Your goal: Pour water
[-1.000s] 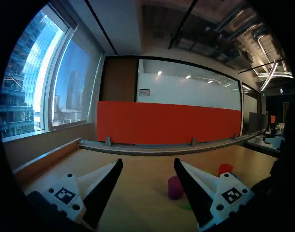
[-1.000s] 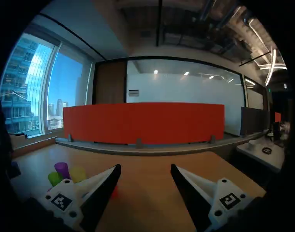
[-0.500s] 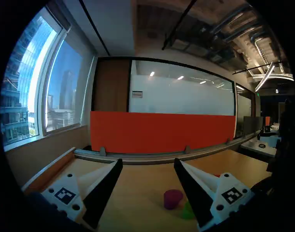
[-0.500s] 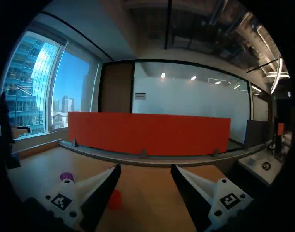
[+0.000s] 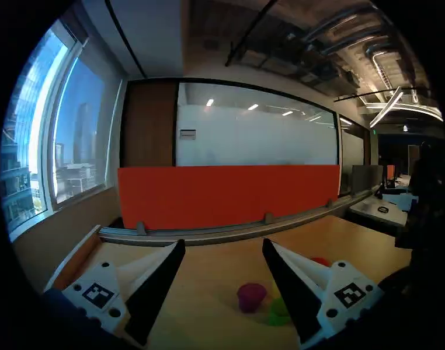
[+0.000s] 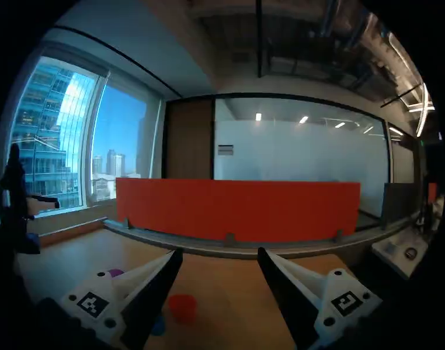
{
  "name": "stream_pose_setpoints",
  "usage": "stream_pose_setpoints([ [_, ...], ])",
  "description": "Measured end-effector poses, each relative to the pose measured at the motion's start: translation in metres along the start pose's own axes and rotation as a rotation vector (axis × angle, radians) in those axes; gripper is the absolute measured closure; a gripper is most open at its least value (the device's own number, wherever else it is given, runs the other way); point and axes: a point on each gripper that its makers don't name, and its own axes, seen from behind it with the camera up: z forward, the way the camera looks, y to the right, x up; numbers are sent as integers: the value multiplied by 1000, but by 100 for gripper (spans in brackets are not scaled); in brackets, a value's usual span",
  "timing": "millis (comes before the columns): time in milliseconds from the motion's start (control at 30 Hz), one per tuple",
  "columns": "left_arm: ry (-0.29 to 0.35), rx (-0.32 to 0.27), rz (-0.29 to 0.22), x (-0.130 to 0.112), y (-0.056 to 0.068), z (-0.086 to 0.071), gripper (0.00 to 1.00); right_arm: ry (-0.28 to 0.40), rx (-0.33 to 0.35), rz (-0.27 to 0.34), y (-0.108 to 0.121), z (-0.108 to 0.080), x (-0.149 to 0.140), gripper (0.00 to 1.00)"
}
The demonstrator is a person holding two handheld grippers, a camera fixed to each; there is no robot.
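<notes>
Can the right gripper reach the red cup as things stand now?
Probably yes. The right gripper is open and the red cup stands on the table ahead, between its fingers, with nothing in front of it. A blue thing sits close beside it.

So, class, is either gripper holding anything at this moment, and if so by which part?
Nothing is held: the left gripper and the right gripper are both open and empty.

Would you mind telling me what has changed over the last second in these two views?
The right gripper turned left: the red cup, earlier half hidden by a finger, now shows in the gap between the fingers. The left gripper turned right, so the purple cup and green cup shifted left in its view. Both grippers stayed open and empty; the cups stayed on the table.
</notes>
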Motion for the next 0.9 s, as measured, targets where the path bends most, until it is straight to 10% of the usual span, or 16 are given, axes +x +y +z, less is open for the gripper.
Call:
stream_pose_setpoints([
  [667,25,-231,28,11,45,3,2,11,386,28,-71,-10,15,1],
  [900,12,-272,22,9,53,3,2,-12,429,17,-78,-8,15,1],
])
